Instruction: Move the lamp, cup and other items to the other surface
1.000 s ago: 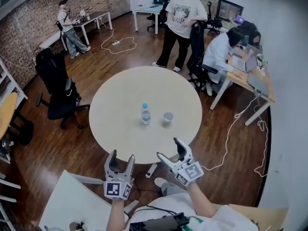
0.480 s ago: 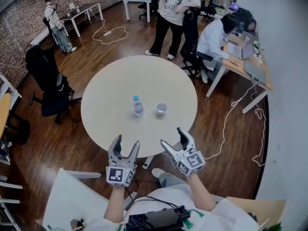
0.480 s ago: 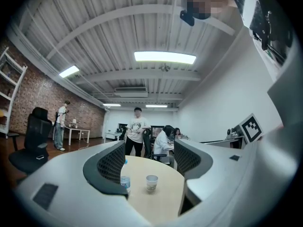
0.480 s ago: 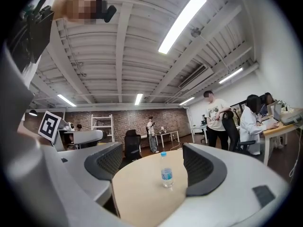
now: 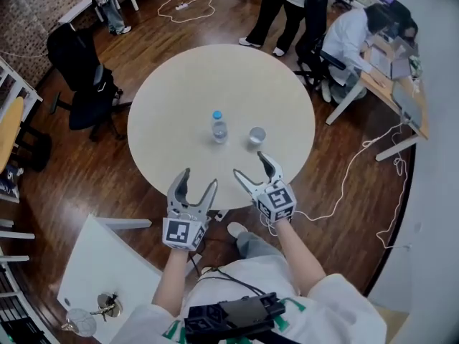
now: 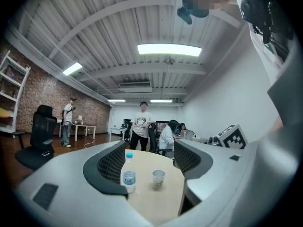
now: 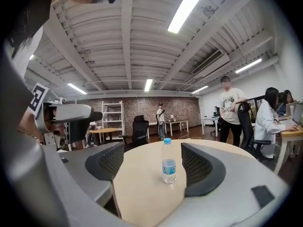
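Note:
A clear water bottle [image 5: 219, 127] with a blue cap and a small pale cup [image 5: 257, 136] stand upright near the middle of the round beige table [image 5: 172, 84]. My left gripper [image 5: 199, 180] is open at the table's near edge, with the bottle [image 6: 129, 176] and cup [image 6: 158, 178] showing well beyond its jaws. My right gripper [image 5: 249, 165] is open just inside that edge, short of the cup; its jaws have just been closing a little, with nothing between them. In the right gripper view the bottle [image 7: 168, 164] stands ahead, clear of the jaws.
A white table [image 5: 93, 264] at the lower left carries a small metal object [image 5: 90, 314]. A black office chair [image 5: 90, 84] stands left of the round table. People stand and sit at desks [image 5: 401, 84] at the upper right. A cable [image 5: 358, 163] lies on the wooden floor.
Both grippers have moved forward to the round table's near edge. The right one has sunk and now reaches over the tabletop. Bottle and cup have not moved.

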`<state>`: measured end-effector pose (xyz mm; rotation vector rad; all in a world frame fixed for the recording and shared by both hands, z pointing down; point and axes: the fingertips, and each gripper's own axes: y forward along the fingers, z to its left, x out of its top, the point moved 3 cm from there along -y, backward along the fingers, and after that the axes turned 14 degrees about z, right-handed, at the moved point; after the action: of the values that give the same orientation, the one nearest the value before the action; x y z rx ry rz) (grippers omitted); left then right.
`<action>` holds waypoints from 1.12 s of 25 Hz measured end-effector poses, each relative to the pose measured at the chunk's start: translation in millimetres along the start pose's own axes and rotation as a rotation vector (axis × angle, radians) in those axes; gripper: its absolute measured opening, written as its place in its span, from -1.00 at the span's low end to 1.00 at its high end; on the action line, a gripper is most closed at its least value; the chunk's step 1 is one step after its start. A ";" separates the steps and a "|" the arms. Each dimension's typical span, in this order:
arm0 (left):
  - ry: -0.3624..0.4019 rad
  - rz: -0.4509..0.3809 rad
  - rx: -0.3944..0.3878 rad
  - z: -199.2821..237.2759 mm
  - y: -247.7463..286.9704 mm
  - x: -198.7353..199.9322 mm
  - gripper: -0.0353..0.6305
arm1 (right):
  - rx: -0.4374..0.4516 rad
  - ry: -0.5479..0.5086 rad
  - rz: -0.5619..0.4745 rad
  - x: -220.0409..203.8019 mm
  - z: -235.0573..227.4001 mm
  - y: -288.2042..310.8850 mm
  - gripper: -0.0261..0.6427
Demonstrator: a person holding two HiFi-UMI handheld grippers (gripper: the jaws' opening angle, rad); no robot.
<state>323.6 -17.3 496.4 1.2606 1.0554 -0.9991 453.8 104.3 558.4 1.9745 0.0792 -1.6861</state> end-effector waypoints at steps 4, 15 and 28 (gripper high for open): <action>-0.029 0.037 0.058 10.5 -0.9 -0.7 0.05 | 0.055 -0.033 0.029 9.6 -13.6 59.2 0.26; -0.082 0.093 0.264 56.8 -23.7 -30.2 0.05 | 0.072 -0.057 0.114 26.6 -55.5 202.7 0.02; -0.158 0.080 0.340 54.4 -52.9 -16.5 0.05 | 0.074 -0.092 0.163 35.3 -39.4 193.0 -0.46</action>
<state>271.5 -74.6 501.1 1.4577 0.7272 -1.2301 570.0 -53.9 597.2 1.8974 -0.1754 -1.6915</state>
